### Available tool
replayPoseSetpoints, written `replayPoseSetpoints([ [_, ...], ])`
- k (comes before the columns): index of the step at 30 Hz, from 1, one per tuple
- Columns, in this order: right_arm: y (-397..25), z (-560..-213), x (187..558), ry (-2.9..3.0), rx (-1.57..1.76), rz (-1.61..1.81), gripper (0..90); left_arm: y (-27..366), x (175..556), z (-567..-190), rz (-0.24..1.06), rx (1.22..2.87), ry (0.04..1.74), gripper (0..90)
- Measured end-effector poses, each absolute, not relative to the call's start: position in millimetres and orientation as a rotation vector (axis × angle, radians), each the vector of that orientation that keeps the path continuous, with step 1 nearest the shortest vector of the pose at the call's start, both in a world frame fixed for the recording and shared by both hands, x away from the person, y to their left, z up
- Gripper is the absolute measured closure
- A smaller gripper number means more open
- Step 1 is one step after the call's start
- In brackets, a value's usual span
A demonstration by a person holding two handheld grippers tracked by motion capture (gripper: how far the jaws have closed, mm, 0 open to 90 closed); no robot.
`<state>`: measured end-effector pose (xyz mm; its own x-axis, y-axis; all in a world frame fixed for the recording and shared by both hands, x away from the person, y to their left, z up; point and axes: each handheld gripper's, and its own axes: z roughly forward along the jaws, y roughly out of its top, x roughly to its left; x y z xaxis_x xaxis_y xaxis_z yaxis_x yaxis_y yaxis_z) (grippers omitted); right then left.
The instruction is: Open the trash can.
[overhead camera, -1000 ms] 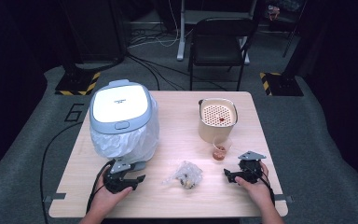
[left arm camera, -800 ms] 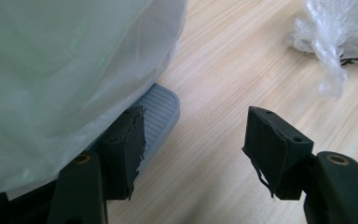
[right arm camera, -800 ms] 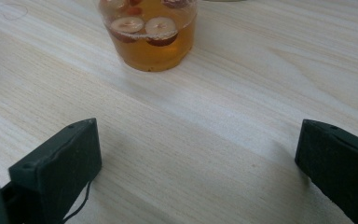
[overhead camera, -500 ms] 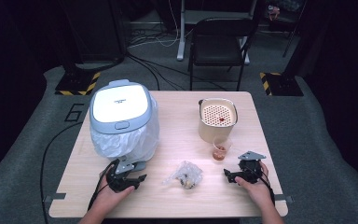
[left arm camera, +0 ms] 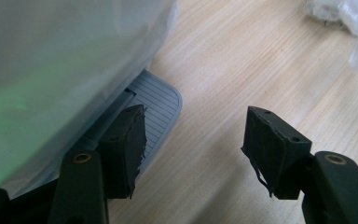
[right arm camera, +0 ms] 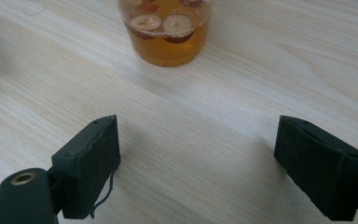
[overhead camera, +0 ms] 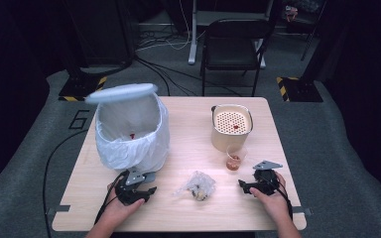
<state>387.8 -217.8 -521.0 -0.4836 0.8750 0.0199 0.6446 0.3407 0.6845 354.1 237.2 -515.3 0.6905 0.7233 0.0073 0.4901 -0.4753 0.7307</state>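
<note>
High view showed the pale grey round lid (overhead camera: 121, 92) of the white bag-lined pedal bin (overhead camera: 131, 134), flat shut half a second earlier, now swung up, with the left gripper (overhead camera: 138, 190) pressing one jaw on the grey ribbed foot pedal (left arm camera: 156, 100), jaws spread and holding nothing. The right gripper (overhead camera: 248, 187) rested spread and empty near the clear cup of amber drink (right arm camera: 165, 30). A crumpled clear plastic wrapper (overhead camera: 197, 185) lay between the grippers, probably ready to go into the opened bin.
</note>
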Motion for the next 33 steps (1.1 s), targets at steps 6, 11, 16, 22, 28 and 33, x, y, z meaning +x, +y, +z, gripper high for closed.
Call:
replayPoseSetpoints([
  [6, -220.9, -519.1, 387.8, 2.275, 1.339, 0.909, 16.4, 239.4, 356.3, -515.5, 0.386, 2.146, 0.941, 38.8],
  [11, -217.8, -512.6, 384.1, 2.294, 1.332, 0.903, 16.8, 238.8, 355.4, -516.4, 0.402, 2.146, 0.936, 38.9],
  [16, -210.0, -499.3, 375.4, 2.334, 1.31, 0.89, 19.2, 240.0, 356.0, -515.8, 0.396, 2.155, 0.928, 38.9],
  [22, -203.2, -487.3, 366.3, 2.373, 1.276, 0.918, 19.4, 239.1, 355.3, -516.4, 0.401, 2.147, 0.935, 38.8],
  [28, -189.4, -474.1, 353.0, 2.438, 1.161, 0.937, 21.3, 240.1, 356.1, -515.8, 0.398, 2.154, 0.927, 38.8],
  [33, -177.0, -466.2, 344.9, 2.46, 1.097, 0.981, 22.1, 240.5, 356.0, -515.4, 0.391, 2.158, 0.929, 38.8],
])
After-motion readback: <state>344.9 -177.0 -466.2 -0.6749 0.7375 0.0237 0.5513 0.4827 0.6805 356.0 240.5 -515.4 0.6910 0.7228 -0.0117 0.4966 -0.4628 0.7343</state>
